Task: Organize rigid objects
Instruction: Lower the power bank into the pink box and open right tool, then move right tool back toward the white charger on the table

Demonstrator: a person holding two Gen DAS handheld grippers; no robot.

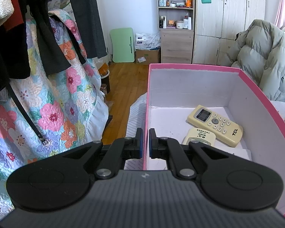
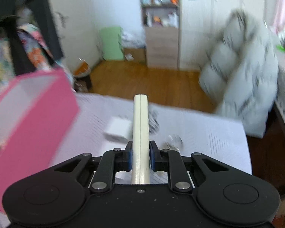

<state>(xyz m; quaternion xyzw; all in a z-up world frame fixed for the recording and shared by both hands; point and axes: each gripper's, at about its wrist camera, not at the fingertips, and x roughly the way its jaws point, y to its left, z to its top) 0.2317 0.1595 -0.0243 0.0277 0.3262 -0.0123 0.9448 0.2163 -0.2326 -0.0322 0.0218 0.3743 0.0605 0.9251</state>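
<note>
A pink box [image 1: 260, 95] with a white inside stands on the striped cloth. In it lie a cream TCL remote [image 1: 214, 125] and a second cream remote [image 1: 199, 137] partly under it. My left gripper [image 1: 145, 142] is shut on the box's left wall, one finger inside and one outside. In the right wrist view my right gripper [image 2: 140, 157] is shut on a cream remote [image 2: 140, 133] held edge-up above the cloth. The pink box [image 2: 28, 123] is at the left, blurred.
A white charger block [image 2: 118, 130] and small blurred metal items [image 2: 173, 140] lie on the striped cloth [image 2: 209, 133]. A grey puffer jacket [image 2: 243, 87] hangs at the right. A floral quilt [image 1: 53, 104] and dark clothes hang at the left. Wooden floor lies beyond.
</note>
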